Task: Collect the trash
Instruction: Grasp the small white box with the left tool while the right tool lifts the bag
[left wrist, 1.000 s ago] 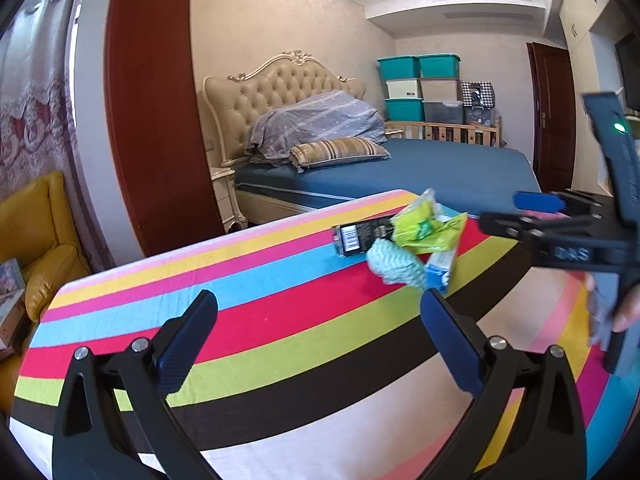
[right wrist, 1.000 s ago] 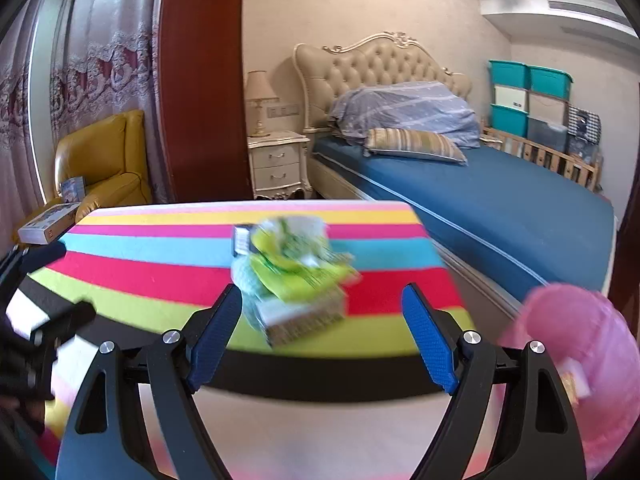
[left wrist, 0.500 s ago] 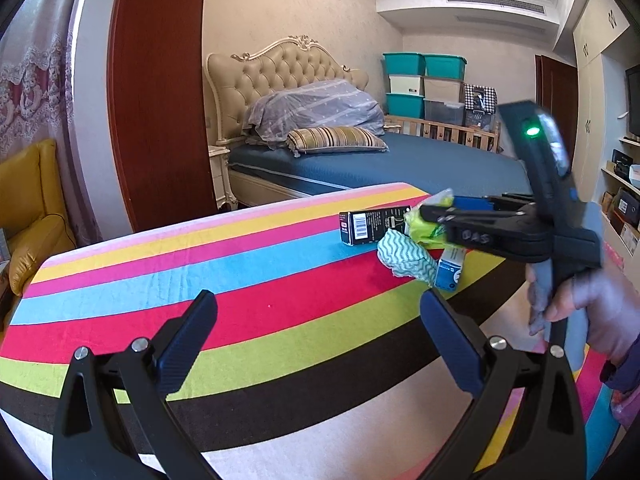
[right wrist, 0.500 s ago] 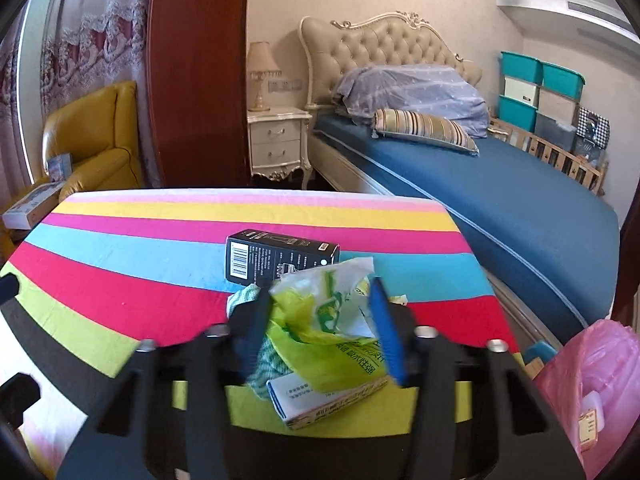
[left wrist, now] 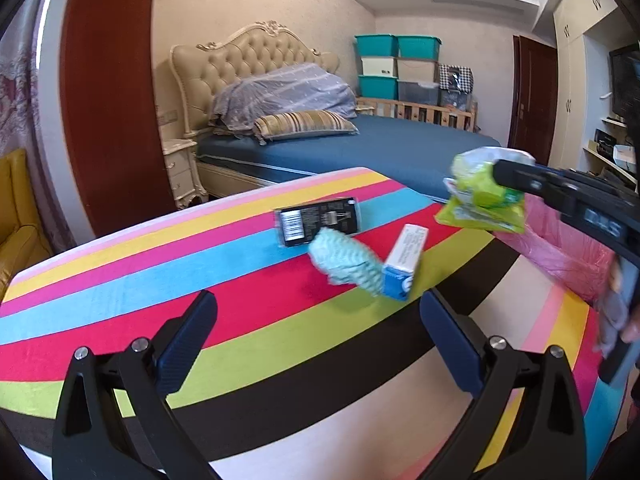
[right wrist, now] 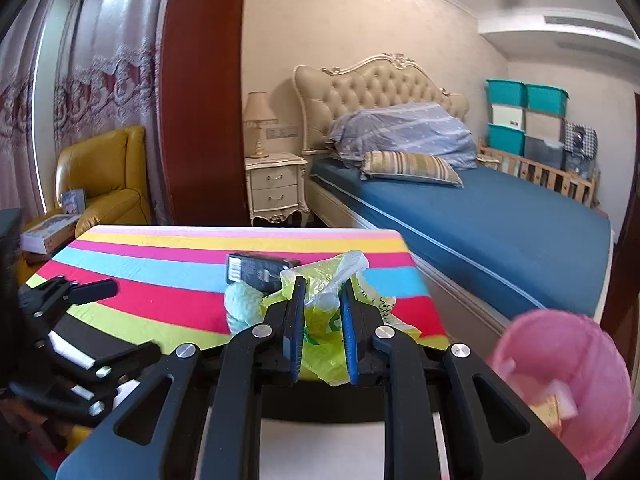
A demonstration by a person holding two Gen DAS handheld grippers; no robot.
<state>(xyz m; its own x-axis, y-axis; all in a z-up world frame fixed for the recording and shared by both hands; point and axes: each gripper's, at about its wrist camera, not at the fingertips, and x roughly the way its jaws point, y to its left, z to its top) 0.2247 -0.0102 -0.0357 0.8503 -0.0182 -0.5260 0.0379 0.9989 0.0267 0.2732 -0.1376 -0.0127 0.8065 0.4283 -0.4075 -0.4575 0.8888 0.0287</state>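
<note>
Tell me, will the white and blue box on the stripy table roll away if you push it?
Probably not: the white and blue box has flat sides, so it should slide. It looks like thin, light cardboard. It seems propped on the teal cloth, so it may tip flat first.

Setting: home bedroom. Bed point(right wrist: 480, 216) with tufted cream headboard point(right wrist: 380, 88), blue sheet, striped pillow point(right wrist: 412, 166), folded quilt point(right wrist: 404, 132). Nightstand point(right wrist: 276, 186) with lamp point(right wrist: 258, 114) beside bed. Yellow armchair point(right wrist: 104, 176) near lace curtains point(right wrist: 88, 80). Stacked storage bins point(left wrist: 398, 68) against far wall. Wardrobe doors point(left wrist: 572, 80) at right. Striped cloth-covered table point(left wrist: 200, 280) in foreground.
</note>
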